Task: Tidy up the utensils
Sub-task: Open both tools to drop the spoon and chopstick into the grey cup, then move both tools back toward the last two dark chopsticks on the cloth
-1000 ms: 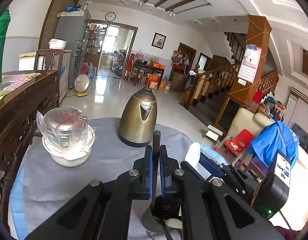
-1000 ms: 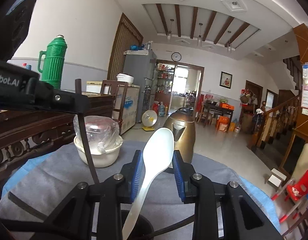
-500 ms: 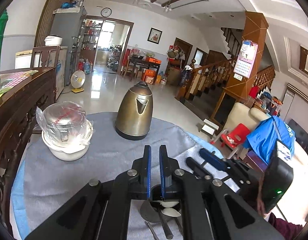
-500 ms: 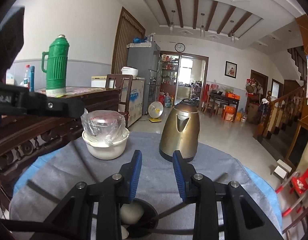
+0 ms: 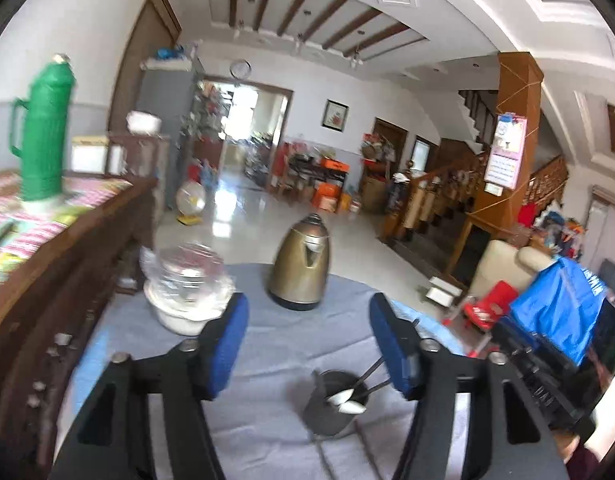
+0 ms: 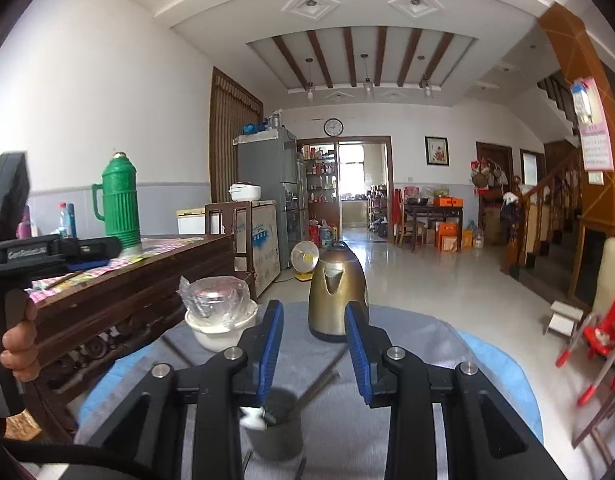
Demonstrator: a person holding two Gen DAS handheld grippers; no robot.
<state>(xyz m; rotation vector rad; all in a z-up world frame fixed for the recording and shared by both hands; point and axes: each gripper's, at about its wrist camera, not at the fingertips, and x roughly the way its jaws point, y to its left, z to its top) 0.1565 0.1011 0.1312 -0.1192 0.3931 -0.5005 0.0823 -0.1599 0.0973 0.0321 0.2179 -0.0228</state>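
Note:
A dark utensil cup [image 5: 334, 403] stands on the grey-clothed round table [image 5: 275, 340]. White spoons [image 5: 347, 402] and dark utensil handles [image 5: 373, 376] stick out of it. My left gripper [image 5: 313, 346] is open and empty, above and behind the cup. In the right wrist view the cup [image 6: 276, 424] sits just below my right gripper [image 6: 313, 354], which is open and empty. A white spoon end [image 6: 252, 418] and dark handles [image 6: 319, 388] show in the cup.
A brass kettle [image 5: 301, 266] stands at the table's far side, also in the right wrist view [image 6: 336, 294]. A plastic-wrapped bowl [image 5: 187, 290] sits at the far left. A dark wooden cabinet [image 6: 119, 296] with a green thermos [image 6: 119, 202] borders the left.
Both grippers let go of their utensils into the cup: the left released a dark utensil, the right a white spoon. Both have since opened wider and lifted back from the cup.

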